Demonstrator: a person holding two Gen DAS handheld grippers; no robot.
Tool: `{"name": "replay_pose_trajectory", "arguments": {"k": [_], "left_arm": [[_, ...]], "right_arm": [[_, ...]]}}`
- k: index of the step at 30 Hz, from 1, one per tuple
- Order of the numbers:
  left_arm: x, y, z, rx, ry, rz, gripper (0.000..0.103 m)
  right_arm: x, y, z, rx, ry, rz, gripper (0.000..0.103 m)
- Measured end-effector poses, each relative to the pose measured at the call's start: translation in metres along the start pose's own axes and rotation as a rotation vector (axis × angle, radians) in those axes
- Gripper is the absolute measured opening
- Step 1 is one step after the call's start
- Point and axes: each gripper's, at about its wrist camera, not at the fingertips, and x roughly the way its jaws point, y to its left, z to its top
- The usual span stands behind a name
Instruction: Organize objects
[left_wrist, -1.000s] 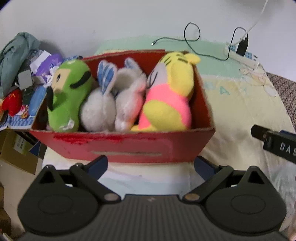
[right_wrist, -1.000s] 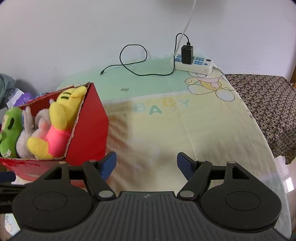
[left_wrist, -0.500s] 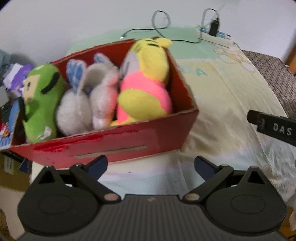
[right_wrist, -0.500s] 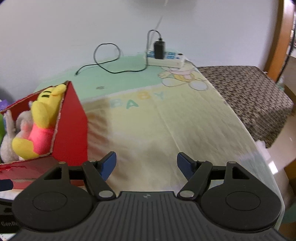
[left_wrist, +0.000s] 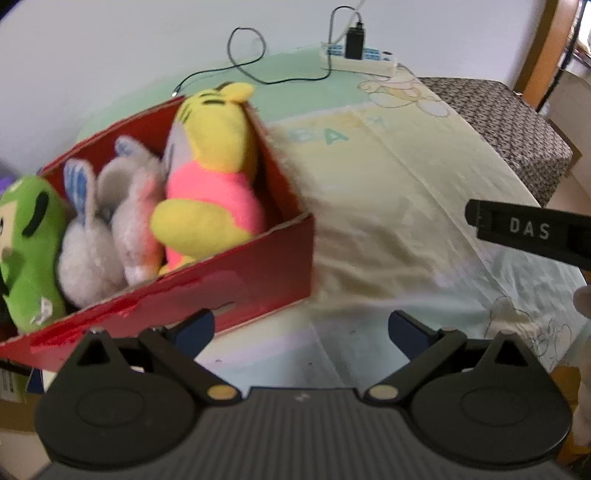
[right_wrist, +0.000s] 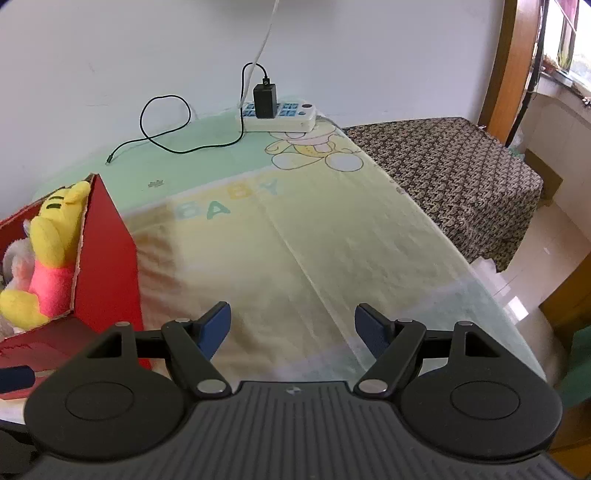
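Red box (left_wrist: 236, 273) shifted left in view | both claws apart – empty | yellow-green baby cloth (right_wrist: 332, 236) – white wall (right_wrist: 147, 44)

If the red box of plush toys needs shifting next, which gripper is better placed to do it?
Probably the left gripper: it is open right at the red box. The right gripper, also open, faces bare tablecloth.

The red box (left_wrist: 236, 273) stands at the bench's left edge, packed side to side with plush toys (left_wrist: 210, 184), so no tool fits between them. Right of the box the cloth-covered bench (right_wrist: 332, 236) lies bare out to its right edge. A power strip (right_wrist: 280, 116) and looping black cable (right_wrist: 166, 125) occupy the far edge by the wall.
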Motion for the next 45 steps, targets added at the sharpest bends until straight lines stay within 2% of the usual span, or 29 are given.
{"name": "replay_pose_trajectory", "arguments": {"k": [10,16,31,45], "left_arm": [[-0.007,-0.010,0.002,0.022,-0.024,-0.002,0.100],[-0.011,-0.006,0.005,-0.011,-0.037,0.044,0.100],[-0.024,0.037,-0.008,-0.162,-0.049,0.136,0.100],[-0.032,0.087,-0.025,-0.248,-0.039,0.182,0.100]], "right_arm": [[-0.003,-0.007,0.003,-0.007,-0.010,-0.003,0.076],[-0.005,-0.004,0.006,-0.037,-0.004,0.056,0.076],[-0.008,0.036,0.012,-0.144,-0.004,0.192,0.076],[-0.019,0.083,0.009,-0.207,-0.008,0.248,0.076]]}}
